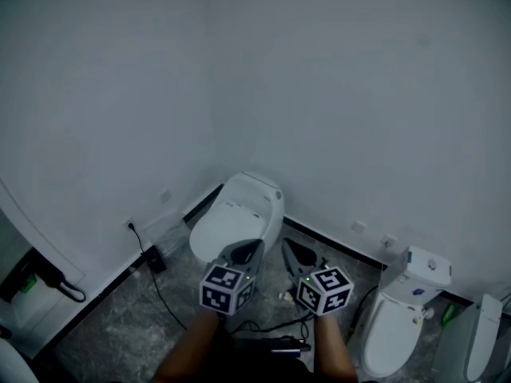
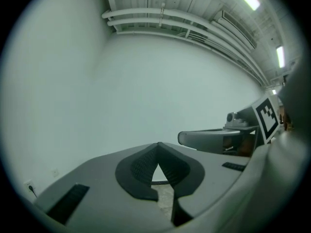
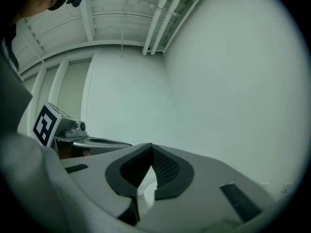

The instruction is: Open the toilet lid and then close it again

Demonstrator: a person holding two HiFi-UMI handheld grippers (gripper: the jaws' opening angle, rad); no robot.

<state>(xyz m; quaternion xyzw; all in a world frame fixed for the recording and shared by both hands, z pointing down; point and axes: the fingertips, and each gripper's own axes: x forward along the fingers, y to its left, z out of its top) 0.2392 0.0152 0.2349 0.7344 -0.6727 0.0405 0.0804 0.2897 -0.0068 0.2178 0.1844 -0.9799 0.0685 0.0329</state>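
A white toilet [image 1: 239, 214] stands in the corner of the room, and its lid [image 1: 227, 230] lies shut. Both grippers hover side by side above its near end and touch nothing. In the head view my left gripper [image 1: 249, 250] is shut and empty over the lid's front. My right gripper [image 1: 289, 250] is shut and empty just right of the bowl. The left gripper view has the shut left gripper [image 2: 158, 145] facing the bare wall. The right gripper view shows the shut right gripper [image 3: 150, 147] the same way, with white porcelain [image 3: 147, 191] below the jaws.
Two more white toilets [image 1: 398, 325] [image 1: 479, 343] stand along the right wall. Black cables [image 1: 263, 325] lie on the marbled floor [image 1: 120, 325]. A wall socket [image 1: 130, 226] with a plugged cord is at the left. A dark fixture [image 1: 44, 282] hangs at the lower left.
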